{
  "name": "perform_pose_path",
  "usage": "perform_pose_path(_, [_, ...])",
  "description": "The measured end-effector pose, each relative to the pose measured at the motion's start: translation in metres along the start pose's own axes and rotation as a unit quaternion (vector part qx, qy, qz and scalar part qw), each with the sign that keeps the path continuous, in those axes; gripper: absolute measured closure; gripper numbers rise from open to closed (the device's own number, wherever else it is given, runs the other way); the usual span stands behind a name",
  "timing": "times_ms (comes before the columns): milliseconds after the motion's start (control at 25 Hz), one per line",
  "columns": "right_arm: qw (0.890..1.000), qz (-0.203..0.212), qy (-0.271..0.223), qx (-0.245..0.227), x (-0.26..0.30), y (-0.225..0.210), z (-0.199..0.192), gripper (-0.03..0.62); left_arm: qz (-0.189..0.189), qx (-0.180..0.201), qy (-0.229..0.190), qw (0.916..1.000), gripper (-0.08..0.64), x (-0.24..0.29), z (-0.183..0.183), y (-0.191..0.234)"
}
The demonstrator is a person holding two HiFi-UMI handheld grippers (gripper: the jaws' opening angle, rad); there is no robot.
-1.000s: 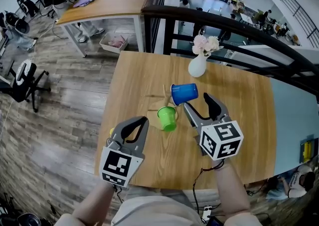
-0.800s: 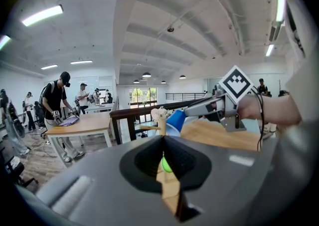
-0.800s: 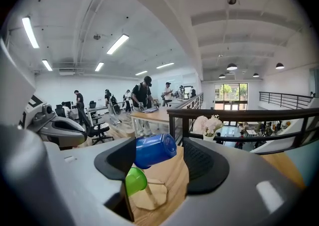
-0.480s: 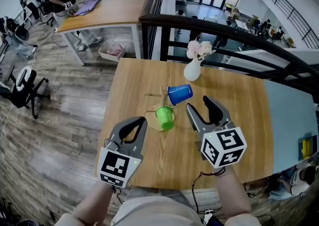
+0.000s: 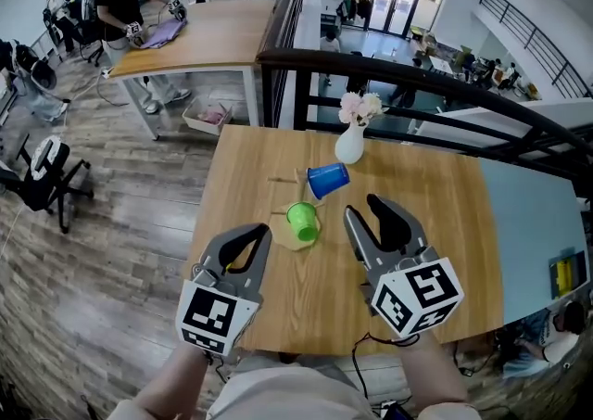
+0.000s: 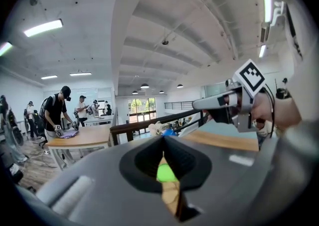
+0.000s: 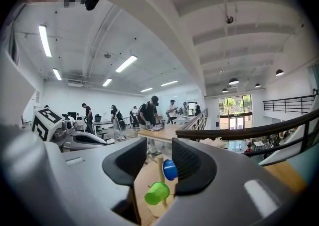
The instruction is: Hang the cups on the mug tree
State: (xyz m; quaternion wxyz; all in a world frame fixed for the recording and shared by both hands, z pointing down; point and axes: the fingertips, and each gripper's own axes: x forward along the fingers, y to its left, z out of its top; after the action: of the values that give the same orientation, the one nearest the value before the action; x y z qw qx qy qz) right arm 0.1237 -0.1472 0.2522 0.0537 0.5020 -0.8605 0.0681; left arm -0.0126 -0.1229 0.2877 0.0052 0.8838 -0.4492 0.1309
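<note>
- The left gripper is over the table's near edge. Its jaws are pressed together with nothing in them.
- The right gripper is beside it and reaches a little further over the wooden table. Its jaws are spread and have just been closing. Nothing is between them.
- The green cup hangs on its side low on the mug tree. It is just ahead of the two grippers' tips and between them, touching neither.
- The blue cup hangs higher on the same tree, beyond the green one. It is ahead and left of the right gripper and clear of it.
- Bare tabletop lies around the tree's base, widest to the right; the table's left edge drops to plank flooring.
- A white vase of flowers stands past the tree, near the far edge.
- A black railing runs along that far edge.
- Beyond, at upper left, a person stands at another table.
</note>
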Motion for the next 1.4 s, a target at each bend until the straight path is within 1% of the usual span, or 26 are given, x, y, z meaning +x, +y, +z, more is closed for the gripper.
perform_pose_path(80, [1.0,0.008,-0.01,-0.007,-0.009,0.011,0.01,0.436,-0.004,-0.009,-0.014,0.9999,0.558,-0.009,0.011,-0.002])
perform_pose_path(120, [1.0,0.01,-0.017,-0.013,-0.014,0.016,0.015,0.439,0.001,-0.005,-0.024,0.9997,0.558,-0.014,0.017,-0.002])
perform_pose_path(240, [0.999,0.001,-0.039,-0.029,-0.029,0.024,0.027,0.492,0.02,0.006,-0.048,0.9986,0.558,-0.029,0.034,-0.003])
perform_pose_path(360, [0.998,0.002,-0.047,-0.035,-0.04,0.033,0.028,0.518,0.025,0.002,-0.054,0.9982,0.558,-0.04,0.04,-0.005])
perform_pose_path(520, [0.998,0.03,-0.044,-0.022,-0.051,0.052,0.025,0.546,0.028,0.0,-0.057,0.998,0.558,-0.053,0.04,-0.006])
perform_pose_path(680, [0.997,0.047,-0.056,-0.036,-0.062,0.07,0.029,0.591,0.017,-0.008,-0.059,0.9981,0.558,-0.06,0.037,-0.012])
perform_pose_path(760, [0.996,0.054,-0.059,-0.043,-0.064,0.075,0.027,0.592,0.016,-0.011,-0.057,0.9982,0.558,-0.062,0.033,-0.015])
perform_pose_path(920, [0.996,0.065,-0.05,-0.044,-0.062,0.081,0.018,0.592,0.018,-0.016,-0.054,0.9983,0.558,-0.066,0.029,-0.017])
perform_pose_path(1080, [0.996,0.069,-0.054,-0.034,-0.06,0.087,0.017,0.592,0.013,0.006,-0.058,0.9982,0.557,-0.072,0.03,-0.015])
perform_pose_path(1240, [0.996,0.076,-0.047,-0.024,-0.055,0.086,0.011,0.592,0.027,0.012,-0.046,0.9985,0.557,-0.072,0.023,-0.008])
perform_pose_path(1320, [0.995,0.081,-0.047,-0.017,-0.051,0.088,0.008,0.592,0.037,0.01,-0.041,0.9984,0.532,-0.073,0.019,-0.001])
perform_pose_path(1400, [0.995,0.087,-0.049,-0.007,-0.046,0.09,0.007,0.592,0.04,0.001,-0.034,0.9986,0.531,-0.074,0.016,0.006])
